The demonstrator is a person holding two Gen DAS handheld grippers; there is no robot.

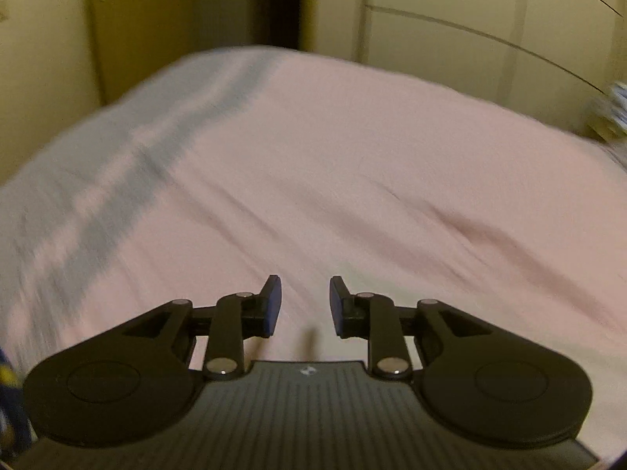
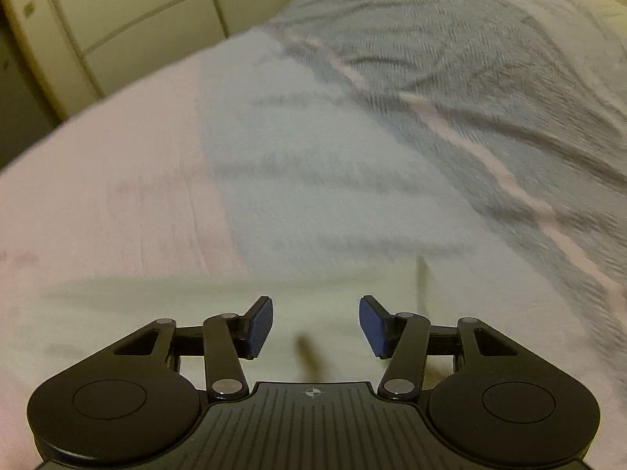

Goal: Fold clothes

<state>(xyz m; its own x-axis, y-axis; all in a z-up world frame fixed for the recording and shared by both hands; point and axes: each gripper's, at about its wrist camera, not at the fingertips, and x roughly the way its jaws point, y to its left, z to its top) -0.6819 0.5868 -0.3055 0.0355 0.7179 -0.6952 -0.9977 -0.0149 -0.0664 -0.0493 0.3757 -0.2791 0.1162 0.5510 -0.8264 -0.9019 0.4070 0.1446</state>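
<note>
Two claws hang over a bed, and we see each from its own wrist camera. Our left claw (image 1: pixel 305 303) has its blue-padded fingers (image 1: pixel 274 299) apart with a moderate gap, and nothing sits between them; pink cloth (image 1: pixel 333 164) lies below and ahead, spread flat with soft creases running toward the right. Far left of it, a grey-and-pink striped stretch of fabric (image 1: pixel 98 196) drapes over the bed's edge, though motion blur keeps us from telling whether it is bedding or a garment. Beyond the bed stand cream cabinet panels (image 1: pixel 470 19).

Our right claw (image 2: pixel 316 327) is spread wider, its blue pads (image 2: pixel 260 325) well apart and gripping nothing. Just beneath it lies a pale cream cloth (image 2: pixel 235 297); ahead is a light blue-grey piece (image 2: pixel 313 176), pink cloth (image 2: pixel 117 180) to the left, and a grey herringbone fabric with a pink stripe (image 2: pixel 490 90) at far right. Neither claw touches cloth that we can see.
</note>
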